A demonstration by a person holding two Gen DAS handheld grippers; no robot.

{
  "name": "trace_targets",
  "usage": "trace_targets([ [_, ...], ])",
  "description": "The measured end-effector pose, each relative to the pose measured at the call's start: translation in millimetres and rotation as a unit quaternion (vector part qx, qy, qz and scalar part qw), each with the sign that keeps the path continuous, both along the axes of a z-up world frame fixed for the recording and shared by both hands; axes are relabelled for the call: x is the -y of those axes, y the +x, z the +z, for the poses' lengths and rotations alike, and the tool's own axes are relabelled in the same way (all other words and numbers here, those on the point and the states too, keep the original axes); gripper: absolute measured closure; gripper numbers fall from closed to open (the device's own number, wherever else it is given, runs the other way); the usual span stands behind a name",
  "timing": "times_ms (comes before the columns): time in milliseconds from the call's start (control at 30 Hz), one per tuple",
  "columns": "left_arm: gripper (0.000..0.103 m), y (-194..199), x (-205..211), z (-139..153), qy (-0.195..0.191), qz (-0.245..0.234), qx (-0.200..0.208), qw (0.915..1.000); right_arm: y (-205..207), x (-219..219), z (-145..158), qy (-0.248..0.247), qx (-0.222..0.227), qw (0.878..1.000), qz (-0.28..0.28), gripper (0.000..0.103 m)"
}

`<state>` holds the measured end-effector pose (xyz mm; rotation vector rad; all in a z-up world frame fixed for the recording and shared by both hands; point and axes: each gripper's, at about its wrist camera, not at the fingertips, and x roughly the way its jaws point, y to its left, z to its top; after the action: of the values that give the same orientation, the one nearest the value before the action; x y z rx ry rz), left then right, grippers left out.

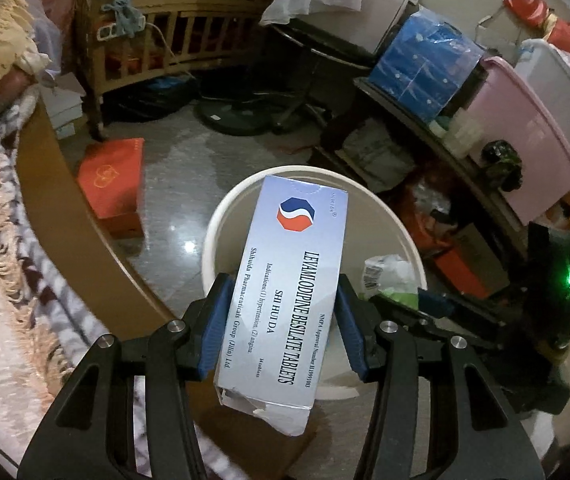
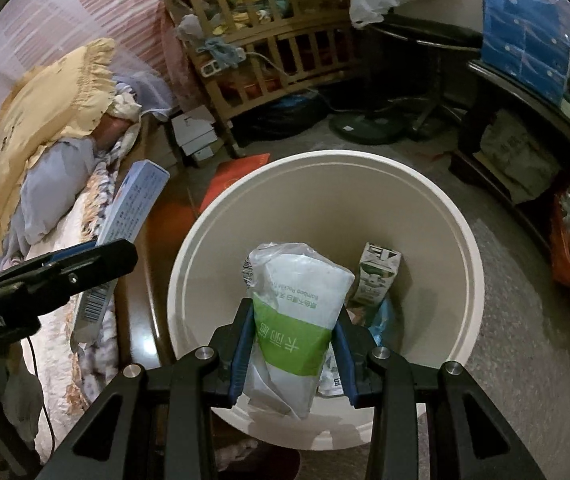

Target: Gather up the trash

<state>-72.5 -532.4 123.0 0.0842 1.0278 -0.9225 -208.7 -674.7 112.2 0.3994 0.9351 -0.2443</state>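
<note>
White bin (image 2: 461, 240): waiting below both loads.
Left gripper (image 1: 281, 320): clamping pill box (image 1: 285, 280); centring, then releasing.
Right gripper (image 2: 293, 344): gripping tissue pack (image 2: 301, 312); dropping clear of rim.

glossy cardboard tablet box (image 1: 285, 292), torn at one end. crinkly plastic tissue pack (image 2: 301, 320) over a smooth matt bin (image 2: 425, 216). polished floor (image 1: 181, 200).

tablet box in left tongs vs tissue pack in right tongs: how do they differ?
The tablet box is stiff lavender card, torn open at its near end; the tissue pack is soft, crumpled white-and-green plastic. The box carries English drug text and a red-blue logo; the pack carries Chinese lettering. In the right wrist view the box sits left of the bin, while the pack hangs over its opening. Both are clamped between blue pads.
</note>
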Motion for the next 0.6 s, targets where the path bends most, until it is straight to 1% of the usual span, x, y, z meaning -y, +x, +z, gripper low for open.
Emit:
trace_targets([
  [33,0.048,1,0,0,-0.003,0.002,-0.002,1.0,-1,2,0,0.003,0.002,1.0,-0.006,0.063],
  [67,0.042,1,-1,1,-0.009,0.004,-0.003,1.0,-2,4,-1,0.005,0.003,1.0,-0.011,0.056],
  [167,0.036,0,-8,4,-0.024,0.011,0.004,0.9996,-7,6,-1,0.009,0.009,1.0,-0.019,0.055],
  [267,0.035,-3,-16,7,-0.022,0.019,0.017,0.9994,-9,-1,0,-0.003,0.009,1.0,-0.017,0.055],
  [333,0.035,-7,-23,10,-0.02,0.024,0.029,0.9991,-12,-9,3,-0.01,0.018,1.0,-0.011,0.055],
  [500,0.035,-24,-45,22,-0.02,0.039,0.089,0.9951,-23,-31,19,-0.048,0.047,0.998,-0.009,0.055],
  [600,0.035,-31,-59,28,-0.017,0.051,0.113,0.9922,-29,-43,32,-0.06,0.066,0.996,-0.016,0.055],
])
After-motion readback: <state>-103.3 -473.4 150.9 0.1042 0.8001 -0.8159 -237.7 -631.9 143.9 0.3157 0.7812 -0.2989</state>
